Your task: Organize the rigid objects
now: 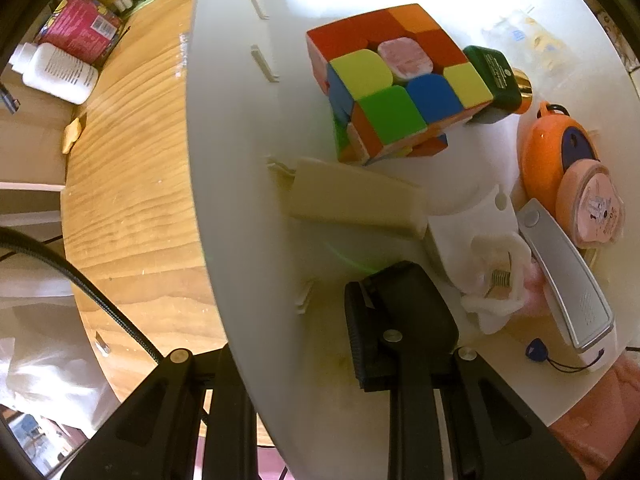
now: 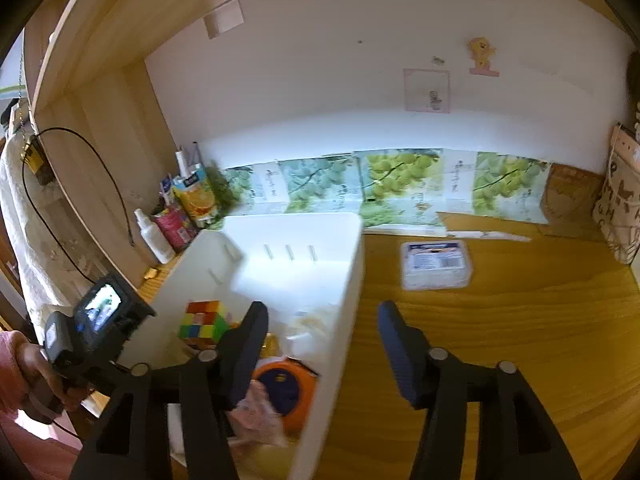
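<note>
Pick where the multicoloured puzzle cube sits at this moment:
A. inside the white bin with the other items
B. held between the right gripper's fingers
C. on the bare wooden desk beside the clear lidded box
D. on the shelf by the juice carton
A: the puzzle cube rests on the floor of the white bin, near the orange tape measure, with no finger touching it.
</note>
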The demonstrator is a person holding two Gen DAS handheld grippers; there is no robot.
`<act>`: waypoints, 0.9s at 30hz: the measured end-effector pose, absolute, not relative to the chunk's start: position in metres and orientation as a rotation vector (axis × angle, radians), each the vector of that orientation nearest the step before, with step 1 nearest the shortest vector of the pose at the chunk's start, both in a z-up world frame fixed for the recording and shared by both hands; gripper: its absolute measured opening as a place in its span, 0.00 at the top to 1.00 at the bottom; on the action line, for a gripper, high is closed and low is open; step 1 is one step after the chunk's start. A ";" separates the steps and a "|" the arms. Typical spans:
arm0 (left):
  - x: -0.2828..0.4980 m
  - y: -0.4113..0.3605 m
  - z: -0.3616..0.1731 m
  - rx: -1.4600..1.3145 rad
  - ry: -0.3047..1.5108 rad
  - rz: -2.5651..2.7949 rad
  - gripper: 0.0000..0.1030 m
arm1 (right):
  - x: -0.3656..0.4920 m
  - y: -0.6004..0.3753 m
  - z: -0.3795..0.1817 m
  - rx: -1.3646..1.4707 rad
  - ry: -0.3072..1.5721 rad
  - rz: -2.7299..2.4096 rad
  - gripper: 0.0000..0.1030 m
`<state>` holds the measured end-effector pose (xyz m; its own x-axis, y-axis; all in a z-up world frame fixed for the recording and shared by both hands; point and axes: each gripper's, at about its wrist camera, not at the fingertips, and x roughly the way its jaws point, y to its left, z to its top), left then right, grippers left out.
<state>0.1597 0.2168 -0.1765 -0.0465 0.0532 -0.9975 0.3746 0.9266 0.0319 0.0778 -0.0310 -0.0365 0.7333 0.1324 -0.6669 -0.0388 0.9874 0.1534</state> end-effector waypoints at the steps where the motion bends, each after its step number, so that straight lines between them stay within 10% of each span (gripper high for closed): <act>1: 0.159 0.217 -0.177 0.338 1.601 -0.262 0.76 | 0.079 -0.036 -0.036 0.130 0.746 0.092 0.36; 6: 0.154 0.222 -0.175 0.306 1.584 -0.231 0.76 | 0.088 -0.069 -0.030 0.129 0.752 0.076 0.21; 27: 0.147 0.213 -0.168 0.290 1.535 -0.099 0.70 | 0.177 -0.153 -0.100 0.228 0.898 0.045 0.17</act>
